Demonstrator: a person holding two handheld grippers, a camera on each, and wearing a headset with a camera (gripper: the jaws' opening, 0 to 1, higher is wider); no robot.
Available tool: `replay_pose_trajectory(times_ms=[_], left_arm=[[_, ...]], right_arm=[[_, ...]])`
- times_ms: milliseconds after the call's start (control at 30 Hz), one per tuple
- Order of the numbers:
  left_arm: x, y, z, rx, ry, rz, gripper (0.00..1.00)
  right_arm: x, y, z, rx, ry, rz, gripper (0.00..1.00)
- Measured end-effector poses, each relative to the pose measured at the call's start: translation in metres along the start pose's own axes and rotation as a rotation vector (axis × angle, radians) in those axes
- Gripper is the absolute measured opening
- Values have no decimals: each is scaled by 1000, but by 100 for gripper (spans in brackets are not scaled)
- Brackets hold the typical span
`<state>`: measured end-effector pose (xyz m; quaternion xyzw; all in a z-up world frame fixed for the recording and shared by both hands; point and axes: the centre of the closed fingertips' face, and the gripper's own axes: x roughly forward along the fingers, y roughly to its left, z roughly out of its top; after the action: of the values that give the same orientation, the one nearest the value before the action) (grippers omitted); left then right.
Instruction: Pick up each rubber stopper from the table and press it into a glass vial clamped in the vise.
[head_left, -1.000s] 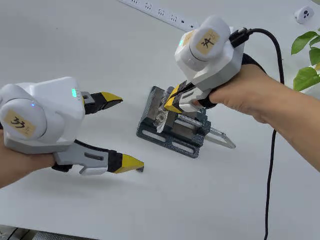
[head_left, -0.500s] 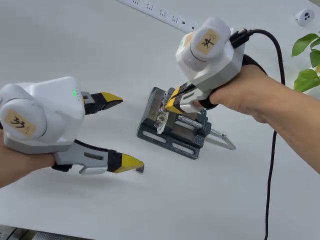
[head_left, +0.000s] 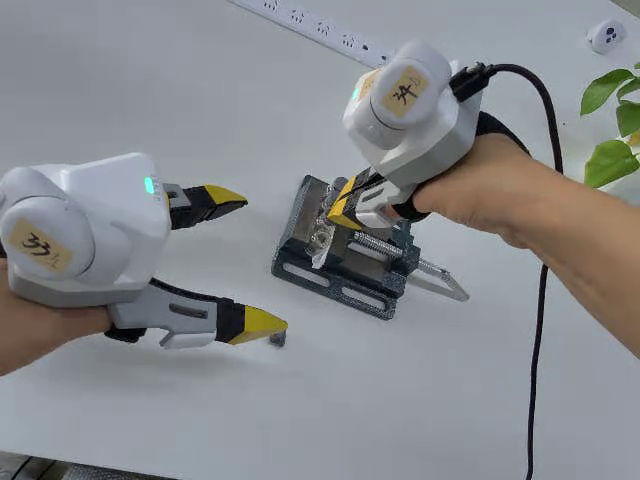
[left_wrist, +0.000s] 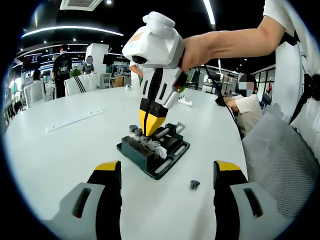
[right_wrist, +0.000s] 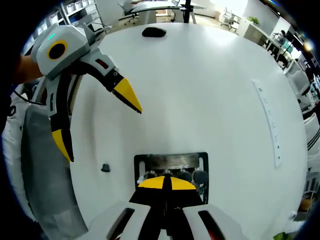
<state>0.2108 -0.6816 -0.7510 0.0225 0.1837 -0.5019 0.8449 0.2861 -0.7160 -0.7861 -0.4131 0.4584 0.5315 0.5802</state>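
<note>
left gripper (head_left: 262, 263) wide open, right gripper (head_left: 337, 213) pinched tight

the left one holds nothing. a small dark rubber stopper (head_left: 277, 339) lies on the tabletop (head_left: 150, 80) by its lower tip, toward the near edge. the vise (head_left: 345, 278) sits mid-table with glass vials (head_left: 322, 237) in it — the right one points its tips down at them.

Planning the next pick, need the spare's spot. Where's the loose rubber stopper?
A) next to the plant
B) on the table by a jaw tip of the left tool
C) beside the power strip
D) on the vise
B: the rubber stopper lies on the table just off the nearer jaw tip of the open left tool, well apart from the vise.
</note>
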Motion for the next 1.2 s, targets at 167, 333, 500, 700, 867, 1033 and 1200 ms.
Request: replay_pose_trajectory(times_ms=[167,333,500,700,867,1033,1200], left_arm=[[0,1,-2,-1,1,1,73],[0,1,-1,1,0,1,73],[-1,3,-1,3,-1,4,73],[-2,1,-1,12,3,2,73],[-6,1,2,26,7,9,73],[-11,2,3,28,10,19,73],[-12,3,3,26,11,24,73]], right_arm=[[1,-1,0,-7,8,-3,0],[1,2,0,-19,20,-9,0],[2,-1,1,-33,29,-16,0],[0,1,1,-30,18,-28,0],[0,-1,2,7,-10,-33,0],[-1,-3,2,38,-40,-29,0],[-2,-2,3,64,-72,-31,0]])
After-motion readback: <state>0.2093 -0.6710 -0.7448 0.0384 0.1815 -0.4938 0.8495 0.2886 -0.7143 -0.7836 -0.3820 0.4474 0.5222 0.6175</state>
